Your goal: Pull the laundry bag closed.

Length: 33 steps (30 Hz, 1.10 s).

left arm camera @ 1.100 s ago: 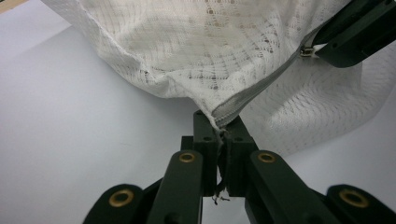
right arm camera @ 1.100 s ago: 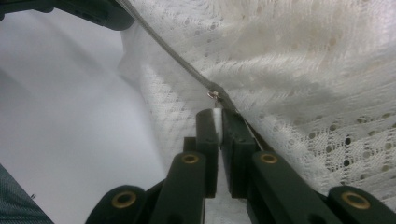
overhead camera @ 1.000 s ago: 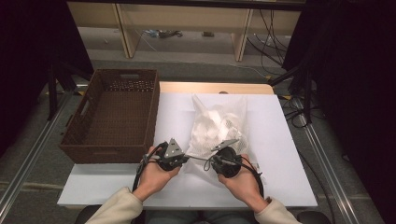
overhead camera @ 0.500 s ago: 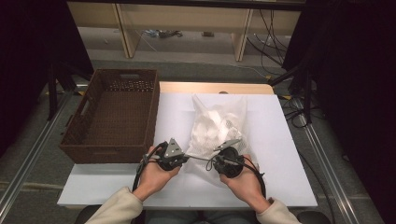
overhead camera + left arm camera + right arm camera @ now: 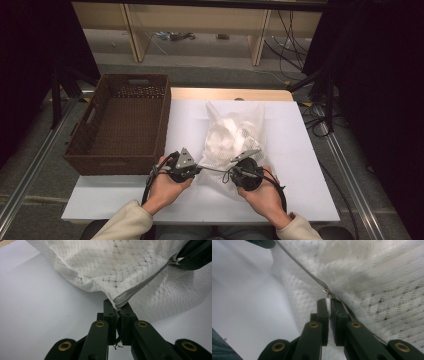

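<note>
Fingers: left gripper [image 5: 117,315] clamps zip end, right gripper [image 5: 327,305] clamps slider tab | bag [image 5: 232,137] beyond both | risk: tab slips, mesh snags under uneven pull.

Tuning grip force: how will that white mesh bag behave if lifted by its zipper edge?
Likely floppy: the white mesh bag sags and folds below the zipper stretched between the left tongs and right tongs. Probably light, being thin open netting over soft white contents. It may slump rather than roll or tip.

Lab recording bay, white table [image 5: 300,150], black curtains [image 5: 380,100], loose floor cables [image 5: 295,30], wooden frame [image 5: 131,30]
</note>
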Each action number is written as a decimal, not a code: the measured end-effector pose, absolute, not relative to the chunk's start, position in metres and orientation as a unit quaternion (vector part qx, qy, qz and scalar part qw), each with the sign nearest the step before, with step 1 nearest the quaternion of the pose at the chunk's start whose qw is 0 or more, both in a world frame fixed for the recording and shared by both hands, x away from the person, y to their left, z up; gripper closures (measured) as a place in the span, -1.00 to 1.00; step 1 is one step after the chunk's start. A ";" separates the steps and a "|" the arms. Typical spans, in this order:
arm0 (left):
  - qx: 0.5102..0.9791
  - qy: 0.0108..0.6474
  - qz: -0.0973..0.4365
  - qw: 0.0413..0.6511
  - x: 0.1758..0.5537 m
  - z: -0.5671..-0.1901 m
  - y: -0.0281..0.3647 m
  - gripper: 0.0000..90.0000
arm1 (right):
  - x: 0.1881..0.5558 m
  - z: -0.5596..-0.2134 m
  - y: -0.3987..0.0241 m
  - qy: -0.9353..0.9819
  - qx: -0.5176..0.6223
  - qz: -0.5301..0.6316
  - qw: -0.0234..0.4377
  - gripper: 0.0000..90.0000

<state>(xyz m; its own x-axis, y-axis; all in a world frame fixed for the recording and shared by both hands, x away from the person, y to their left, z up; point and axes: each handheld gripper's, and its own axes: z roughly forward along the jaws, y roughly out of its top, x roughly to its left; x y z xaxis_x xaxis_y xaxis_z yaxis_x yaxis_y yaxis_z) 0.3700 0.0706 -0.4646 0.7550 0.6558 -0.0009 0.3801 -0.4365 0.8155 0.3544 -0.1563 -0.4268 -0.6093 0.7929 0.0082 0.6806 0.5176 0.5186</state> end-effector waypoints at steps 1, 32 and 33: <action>0.832 0.311 0.159 0.430 0.370 -0.465 0.070 0.90 | 0.355 -0.427 -0.157 0.866 0.421 0.245 0.116 0.93; 0.830 0.314 0.162 0.431 0.370 -0.465 0.071 0.90 | 0.355 -0.428 -0.170 0.862 0.433 0.238 0.117 0.93; 0.838 0.299 0.167 0.424 0.372 -0.464 0.073 0.90 | 0.353 -0.428 -0.169 0.856 0.445 0.238 0.115 0.93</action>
<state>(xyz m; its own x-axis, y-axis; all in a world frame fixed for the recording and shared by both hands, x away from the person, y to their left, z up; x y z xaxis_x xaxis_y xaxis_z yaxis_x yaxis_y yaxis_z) 0.3718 0.0731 -0.4636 0.7648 0.6437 0.0264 0.3601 -0.4610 0.8111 0.3531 -0.1691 -0.4282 -0.5777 0.8161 0.0141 0.7063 0.4912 0.5098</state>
